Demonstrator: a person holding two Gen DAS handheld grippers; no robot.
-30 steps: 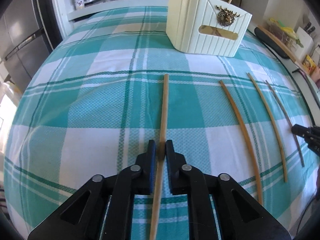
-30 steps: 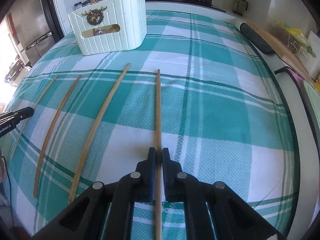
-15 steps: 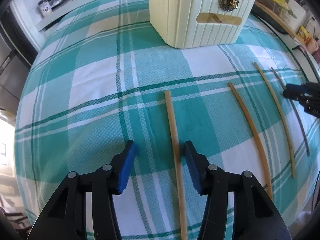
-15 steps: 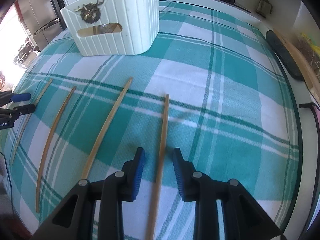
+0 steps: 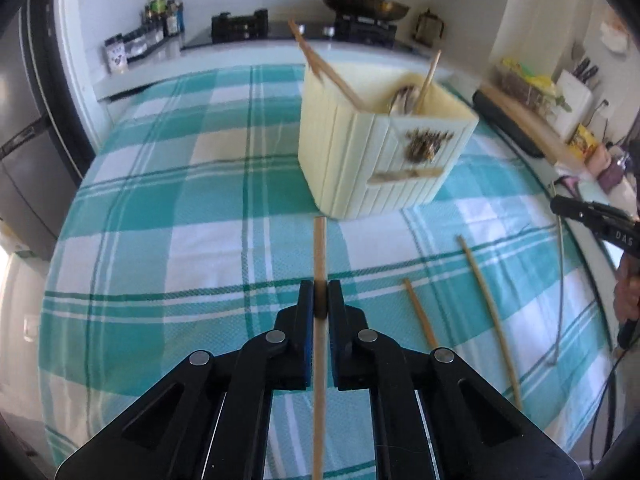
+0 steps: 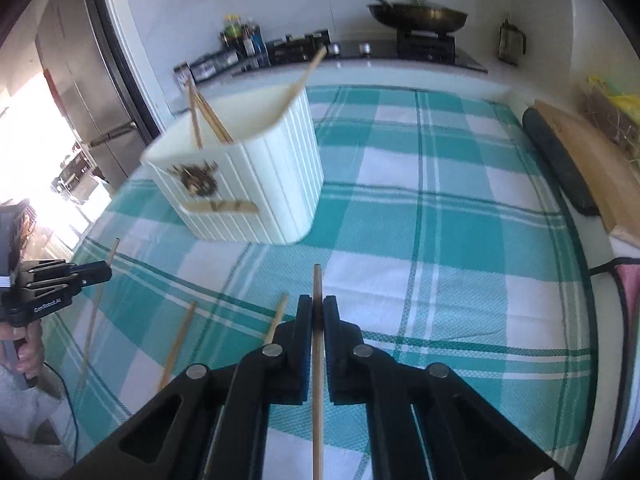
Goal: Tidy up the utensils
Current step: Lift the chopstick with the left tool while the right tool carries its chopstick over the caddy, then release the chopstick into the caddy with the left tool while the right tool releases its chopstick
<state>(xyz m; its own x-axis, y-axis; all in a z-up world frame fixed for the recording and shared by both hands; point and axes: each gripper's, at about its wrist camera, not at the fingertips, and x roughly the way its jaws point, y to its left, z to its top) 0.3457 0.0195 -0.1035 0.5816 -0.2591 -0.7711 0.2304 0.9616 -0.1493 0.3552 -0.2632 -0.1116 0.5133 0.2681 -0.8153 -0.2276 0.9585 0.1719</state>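
Both jaws pinch a chopstick each: your left gripper and right gripper hold theirs lengthwise, tips pointing toward the basket just ahead.

Wooden chopsticks — one per tongs.

Both views are motion-blurred; the emblem on the cream holder is unreadable, and utensils inside that holder hide below its rim
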